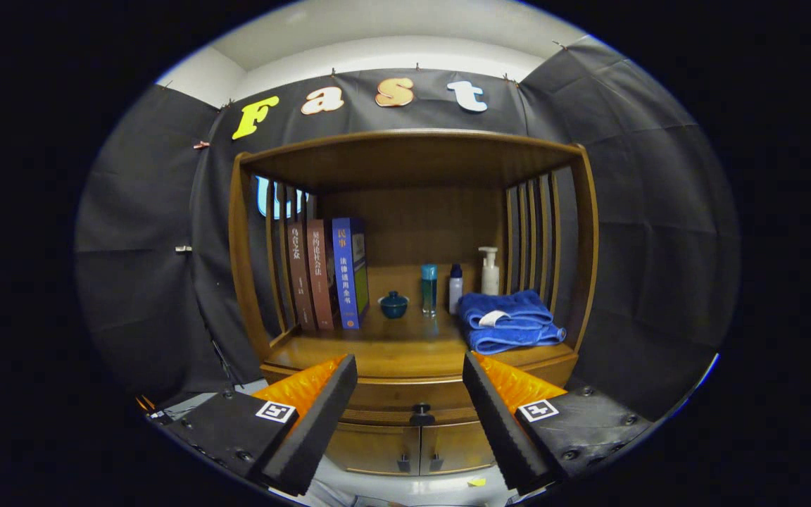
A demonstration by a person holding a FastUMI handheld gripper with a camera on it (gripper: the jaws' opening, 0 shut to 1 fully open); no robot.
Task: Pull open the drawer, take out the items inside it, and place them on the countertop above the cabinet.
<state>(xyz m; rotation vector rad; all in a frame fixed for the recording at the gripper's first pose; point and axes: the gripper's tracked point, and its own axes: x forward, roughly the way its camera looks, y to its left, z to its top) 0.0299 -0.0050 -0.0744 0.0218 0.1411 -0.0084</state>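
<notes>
In front of the wooden cabinet (412, 282) the gripper (410, 373) hangs with its jaws spread wide, holding and touching nothing. Between the fingers, well beyond them, sits the closed drawer (412, 394) with its dark knob (421, 415). On the countertop (405, 348) above, from left to right: three upright books (328, 274), a small blue lidded pot (393, 305), three bottles (456, 285), a folded blue towel (507, 320).

- Tongs (410, 394): fingers spread wide, holding nothing, clear of the cabinet.
- Drawer (405, 398): closed, dark knob (422, 415) between the fingers.
- Table (391, 348): three upright books (328, 274), blue lidded cup (393, 305), three bottles (456, 285), folded blue towel (507, 320).
</notes>
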